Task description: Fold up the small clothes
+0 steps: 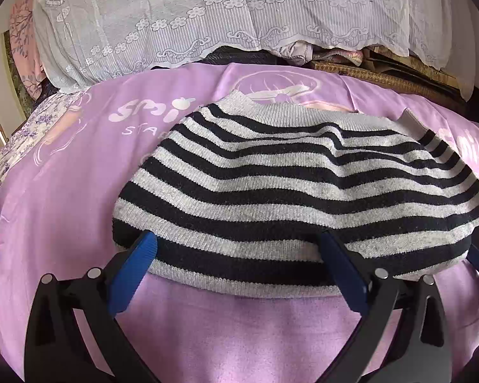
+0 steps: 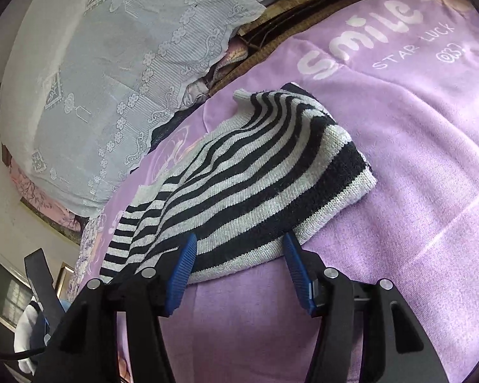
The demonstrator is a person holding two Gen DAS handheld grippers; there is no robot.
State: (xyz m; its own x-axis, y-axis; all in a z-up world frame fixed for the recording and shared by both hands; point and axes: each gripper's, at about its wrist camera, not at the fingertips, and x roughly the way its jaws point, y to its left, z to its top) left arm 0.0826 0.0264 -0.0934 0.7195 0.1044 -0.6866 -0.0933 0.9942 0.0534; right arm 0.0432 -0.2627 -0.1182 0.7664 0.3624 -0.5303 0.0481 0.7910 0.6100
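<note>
Striped knit sweater (image 1: pixel 290 185), black and grey-white, lay folded on a lilac blanket (image 1: pixel 79 210) printed with "Smile" lettering, its ribbed grey collar on the far side and its folded near edge facing both cameras.

In the left wrist view, the left gripper (image 1: pixel 239 239) had its jaws spread wide, the two blue ribbed pads standing far apart at the sweater's near edge. The left pad (image 1: pixel 143 252) met the near left corner of the fold; the other blue pad lay over the bottom stripes further right. Nothing was pinched between them; the knit lay flat across the gap. A bit of the other tool showed at the far right edge.

In the right wrist view, the right gripper (image 2: pixel 239 245) also stood parted, about half spread. Its blue fingertips (image 2: pixel 188 255) rested against the near hem of the sweater (image 2: pixel 246 172), one either side of a short stretch of that edge. The pads did not press the cloth; the hem lay loose between them.

Behind the blanket, a white lace cover (image 1: pixel 207 16) draped over a bulky pile.
</note>
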